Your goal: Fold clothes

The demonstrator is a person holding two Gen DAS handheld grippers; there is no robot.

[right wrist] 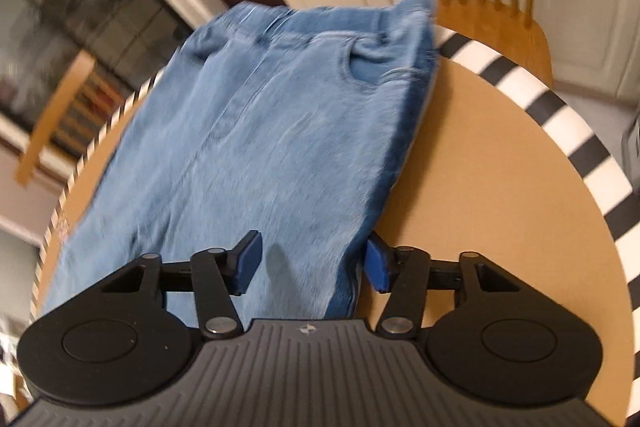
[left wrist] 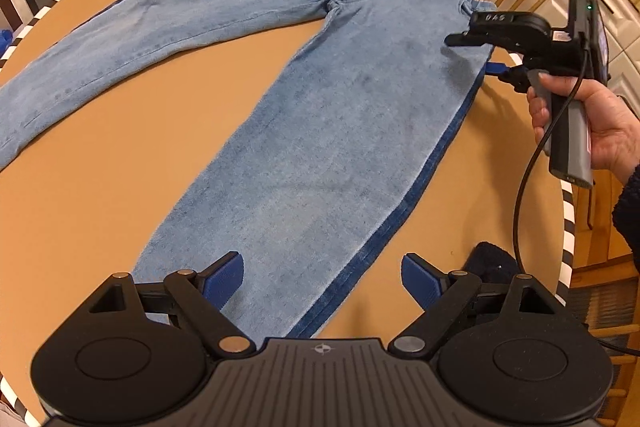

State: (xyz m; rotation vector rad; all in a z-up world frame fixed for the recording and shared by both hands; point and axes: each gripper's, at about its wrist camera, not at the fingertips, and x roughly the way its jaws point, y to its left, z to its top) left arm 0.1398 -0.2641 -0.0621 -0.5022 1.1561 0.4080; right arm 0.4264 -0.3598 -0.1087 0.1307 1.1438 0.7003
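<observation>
From the left wrist, the left gripper stands wide open, empty, over the hem end of one leg of the jeans, which lie spread flat on the round table.

From the right wrist, the right gripper is parted, gripping nothing, the denim's side edge between its fingers; the waistband lies far ahead.

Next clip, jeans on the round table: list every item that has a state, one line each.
Light blue denim jeans: unfolded, flat, legs spread apart.
Left gripper: open over a leg hem, holding nothing.
Right gripper: open, straddling the jeans' edge near the waist, not clamped.
Round tan table: jeans on it.
</observation>
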